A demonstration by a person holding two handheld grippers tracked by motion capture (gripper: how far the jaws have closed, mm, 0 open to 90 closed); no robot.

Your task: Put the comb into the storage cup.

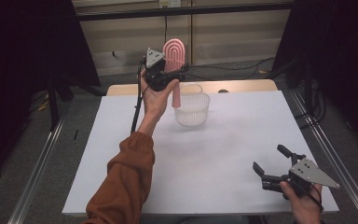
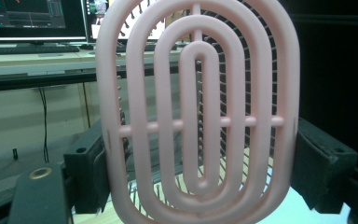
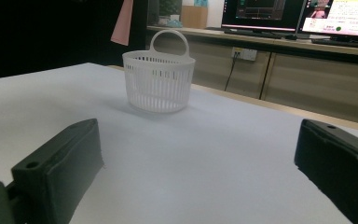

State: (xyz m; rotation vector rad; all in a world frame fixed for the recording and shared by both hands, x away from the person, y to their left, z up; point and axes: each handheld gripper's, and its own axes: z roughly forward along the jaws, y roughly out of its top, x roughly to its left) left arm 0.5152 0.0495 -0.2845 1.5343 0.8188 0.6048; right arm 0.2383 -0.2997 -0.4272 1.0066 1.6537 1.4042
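The left gripper (image 1: 168, 70) is clamping a pink hairbrush (image 1: 174, 57) by the sides of its oval head, holding it in the air just above and behind the white basket (image 1: 192, 110). The brush is standing upright, its long axis vertical, handle pointing down toward the basket's rim. In the left gripper view the handle is being cut off below. The right gripper (image 1: 272, 164) is resting over the white table (image 1: 223, 154) with its jaws apart, holding nothing.
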